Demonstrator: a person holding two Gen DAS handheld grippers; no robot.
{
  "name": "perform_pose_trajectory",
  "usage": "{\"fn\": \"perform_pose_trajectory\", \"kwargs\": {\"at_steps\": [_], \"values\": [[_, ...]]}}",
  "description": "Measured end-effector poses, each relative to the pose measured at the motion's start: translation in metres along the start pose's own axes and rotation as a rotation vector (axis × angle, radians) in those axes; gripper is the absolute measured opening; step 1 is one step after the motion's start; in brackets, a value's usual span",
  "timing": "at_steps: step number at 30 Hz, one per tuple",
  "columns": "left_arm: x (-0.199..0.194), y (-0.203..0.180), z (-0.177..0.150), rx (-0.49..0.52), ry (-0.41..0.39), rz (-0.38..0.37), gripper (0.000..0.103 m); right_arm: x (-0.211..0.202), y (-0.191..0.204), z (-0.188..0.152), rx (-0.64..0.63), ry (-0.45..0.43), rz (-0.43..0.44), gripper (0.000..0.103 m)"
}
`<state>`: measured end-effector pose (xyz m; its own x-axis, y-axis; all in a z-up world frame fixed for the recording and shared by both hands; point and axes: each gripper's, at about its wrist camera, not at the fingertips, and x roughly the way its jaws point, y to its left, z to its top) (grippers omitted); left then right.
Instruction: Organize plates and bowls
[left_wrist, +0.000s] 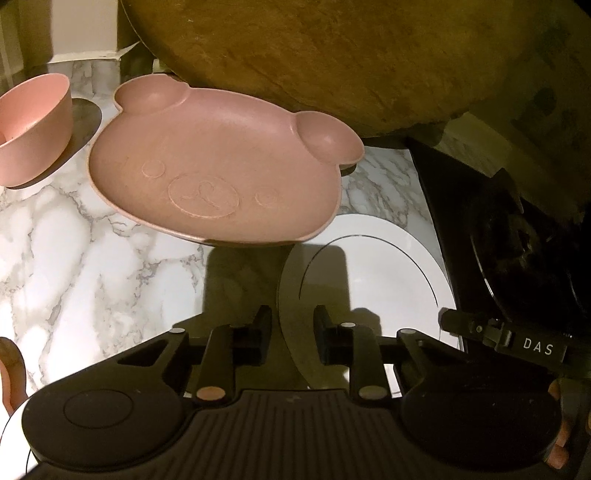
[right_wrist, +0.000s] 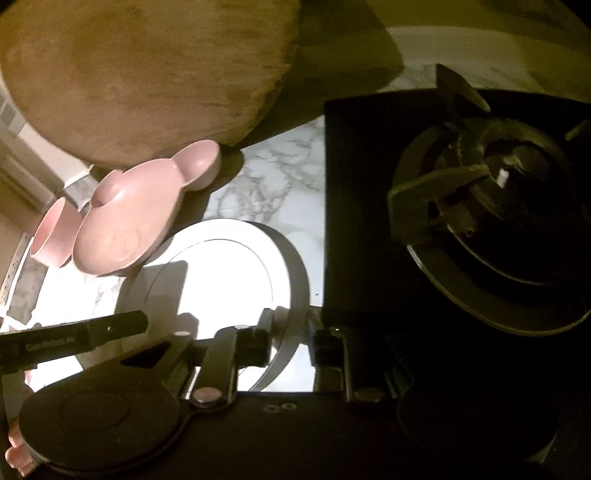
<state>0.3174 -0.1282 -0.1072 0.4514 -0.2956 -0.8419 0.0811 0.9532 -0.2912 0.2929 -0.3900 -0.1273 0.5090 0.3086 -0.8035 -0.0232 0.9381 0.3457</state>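
A pink bear-shaped plate (left_wrist: 218, 166) lies on the marble counter, its far ear against a wooden board; it also shows in the right wrist view (right_wrist: 125, 221). A pink bowl (left_wrist: 33, 129) stands to its left, seen too in the right wrist view (right_wrist: 50, 236). A white plate (left_wrist: 373, 266) lies flat in front of the bear plate, also in the right wrist view (right_wrist: 221, 266). My left gripper (left_wrist: 291, 325) is open and empty above the white plate's left rim. My right gripper (right_wrist: 291, 332) is open, its fingers astride the white plate's right rim, not closed on it.
A large round wooden board (left_wrist: 332, 55) leans at the back. A black gas hob (right_wrist: 480, 221) with a burner and pan support lies right of the white plate. The marble counter (left_wrist: 74, 258) stretches to the left.
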Motion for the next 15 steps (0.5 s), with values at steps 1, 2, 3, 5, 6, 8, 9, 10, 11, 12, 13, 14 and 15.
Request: {"fn": "perform_pose_trajectory", "kwargs": {"at_steps": [1,2,3,5,6,8,9,10,11,12,13,14,15], "values": [[0.0008,0.0002,0.001,-0.003,0.001,-0.003,0.021,0.0004,-0.0017,0.0002,0.012,0.002,0.007,0.019],[0.0014,0.0002,0.0018,-0.008,0.002,-0.007,0.02,0.0008,-0.0022,0.0004,0.018,0.003,0.01,0.019],[0.0021,0.0004,0.0024,-0.011,0.002,-0.006,0.02,0.0017,-0.0025,0.0005,0.023,0.005,0.013,0.019],[0.0032,0.0019,0.0029,-0.016,0.001,-0.007,0.017,0.0032,-0.0029,0.0,0.032,0.007,0.021,0.019],[0.0035,0.0027,0.0027,-0.019,-0.001,-0.005,0.015,0.0036,-0.0025,0.0001,0.032,0.006,0.024,0.019],[0.0036,0.0036,0.003,-0.021,-0.003,-0.009,0.015,0.0043,-0.0027,0.0005,0.033,0.008,0.028,0.017],[0.0036,0.0035,0.003,-0.019,-0.004,-0.008,0.014,0.0048,-0.0028,0.0005,0.035,0.009,0.034,0.015],[0.0034,0.0036,0.0029,-0.018,-0.005,-0.008,0.014,0.0054,-0.0029,0.0005,0.038,0.014,0.044,0.012],[0.0029,0.0037,0.0026,-0.02,-0.005,-0.008,0.014,0.0057,-0.0019,-0.0002,0.039,0.015,0.047,0.012],[0.0025,0.0035,0.0022,-0.019,-0.005,-0.008,0.014,0.0055,-0.0001,-0.0007,0.03,0.011,0.04,0.012],[0.0017,0.003,0.0014,-0.013,-0.005,-0.009,0.014,0.0052,0.0006,-0.0006,0.027,0.009,0.037,0.011],[0.0009,0.0033,0.0004,-0.012,-0.005,-0.011,0.014,0.0049,0.0003,-0.0008,0.031,0.009,0.037,0.011],[-0.0001,0.0036,-0.0011,-0.013,-0.003,-0.015,0.014,0.004,-0.0005,-0.0016,0.035,0.011,0.038,0.011]]}}
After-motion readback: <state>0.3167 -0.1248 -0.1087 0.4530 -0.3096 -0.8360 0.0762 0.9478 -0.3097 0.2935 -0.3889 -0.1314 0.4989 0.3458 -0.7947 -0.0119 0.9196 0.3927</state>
